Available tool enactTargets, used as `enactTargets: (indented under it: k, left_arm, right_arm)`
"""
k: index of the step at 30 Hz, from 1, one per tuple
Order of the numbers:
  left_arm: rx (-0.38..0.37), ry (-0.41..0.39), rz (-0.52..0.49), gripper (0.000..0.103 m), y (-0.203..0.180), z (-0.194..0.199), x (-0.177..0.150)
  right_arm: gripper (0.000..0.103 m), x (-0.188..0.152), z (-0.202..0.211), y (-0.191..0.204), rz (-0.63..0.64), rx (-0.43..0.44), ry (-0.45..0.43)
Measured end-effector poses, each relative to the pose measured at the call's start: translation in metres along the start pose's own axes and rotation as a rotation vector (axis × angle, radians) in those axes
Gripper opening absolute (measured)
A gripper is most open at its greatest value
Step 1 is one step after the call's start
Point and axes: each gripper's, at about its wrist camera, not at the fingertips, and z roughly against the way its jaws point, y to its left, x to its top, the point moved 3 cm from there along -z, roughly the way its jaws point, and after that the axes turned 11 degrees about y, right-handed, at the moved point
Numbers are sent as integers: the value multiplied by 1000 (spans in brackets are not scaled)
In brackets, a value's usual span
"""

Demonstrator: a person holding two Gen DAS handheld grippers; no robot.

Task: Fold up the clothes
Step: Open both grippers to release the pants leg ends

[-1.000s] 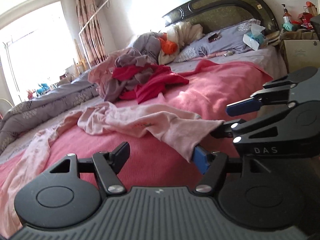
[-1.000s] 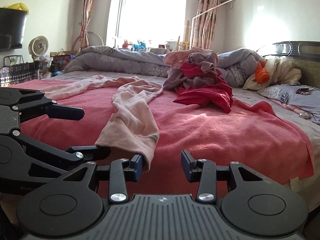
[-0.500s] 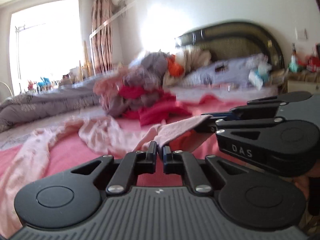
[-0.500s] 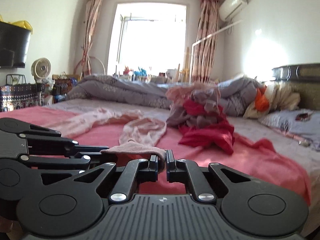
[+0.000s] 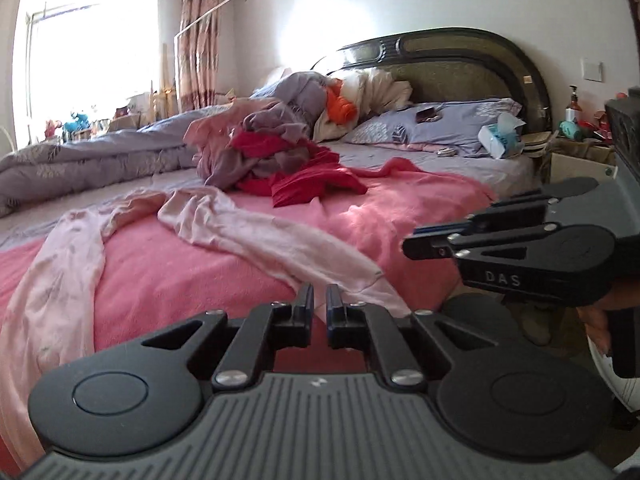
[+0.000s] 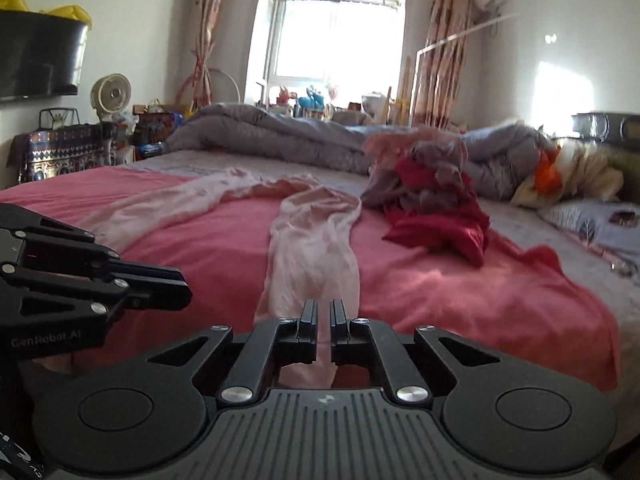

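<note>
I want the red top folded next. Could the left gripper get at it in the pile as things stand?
Probably not yet. The left gripper is shut on the pink garment, so it is occupied. The red top lies farther up the bed, partly under mauve clothes.

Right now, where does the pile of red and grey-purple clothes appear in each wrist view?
Left wrist view: the pile of red and grey-purple clothes lies upper centre, on the bed before the headboard.
Right wrist view: the pile lies right of centre, beyond the pale pink garment.
Shared landmark: the orange item behind the pile.
</note>
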Motion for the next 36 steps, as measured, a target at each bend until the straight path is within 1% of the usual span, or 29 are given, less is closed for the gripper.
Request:
enactTargets:
  k: [1, 2, 3, 4, 5, 6, 8, 10, 11, 13, 15, 18, 20, 22, 27, 29, 30, 31, 33, 36]
  left_arm:
    - [-3, 6, 23, 9, 5, -3, 1]
    - [-10, 12, 47, 24, 11, -7, 0]
    - [-23, 24, 67, 50, 14, -12, 0]
    - [-32, 38, 81, 60, 17, -18, 0]
    - [-25, 56, 79, 73, 16, -24, -1]
    - [-17, 70, 66, 73, 13, -30, -3]
    - [10, 72, -28, 73, -1, -35, -11]
    - [36, 71, -125, 74, -16, -41, -18]
    - [46, 63, -178, 76, -24, -44, -21]
    - [93, 57, -258, 78, -36, -52, -24]
    - [131, 57, -290, 78, -42, -60, -24]
    - [166, 40, -283, 78, -44, -70, -19]
    - [191, 39, -271, 79, -40, -74, -18]
    - [208, 40, -255, 79, -35, -77, -18]
    - [200, 12, -217, 79, -26, -67, -15]
    - [196, 0, -203, 79, -23, -62, -12]
    - [197, 1, -198, 77, -21, -61, -11]
    - [198, -1, -187, 77, -19, -60, -10]
    - [196, -1, -154, 77, -13, -58, -6]
    - [191, 5, -121, 77, -6, -57, -4]
  right_arm:
    - [19, -4, -7, -2, -14, 10, 25]
    - [24, -8, -12, -1, -21, 17, 41]
    - [35, -11, -16, 0, -25, 33, 57]
    - [43, -14, -20, 0, -23, 48, 67]
    - [45, -16, -23, 1, -18, 58, 78]
    - [46, -19, -26, 3, 0, 45, 91]
    - [49, -24, -29, 9, 57, 5, 114]
    - [57, -31, -31, 13, 127, -17, 131]
    - [57, -35, -32, 12, 154, -28, 138]
    - [59, -39, -31, 3, 152, -57, 143]
    - [60, -42, -28, -6, 125, -77, 142]
    - [62, -45, -26, -17, 101, -82, 126]
    - [62, -48, -27, -15, 112, -93, 122]
    - [62, -49, -32, -11, 112, -76, 121]
    - [63, -49, -44, 6, 109, -20, 95]
    - [64, -48, -47, 10, 97, -41, 63]
    - [64, -46, -48, 10, 80, -58, 48]
    - [66, -43, -49, 8, 60, -60, 34]
    - [66, -40, -48, 7, 38, -47, 7]
    - [66, -37, -46, 5, 17, -52, -23]
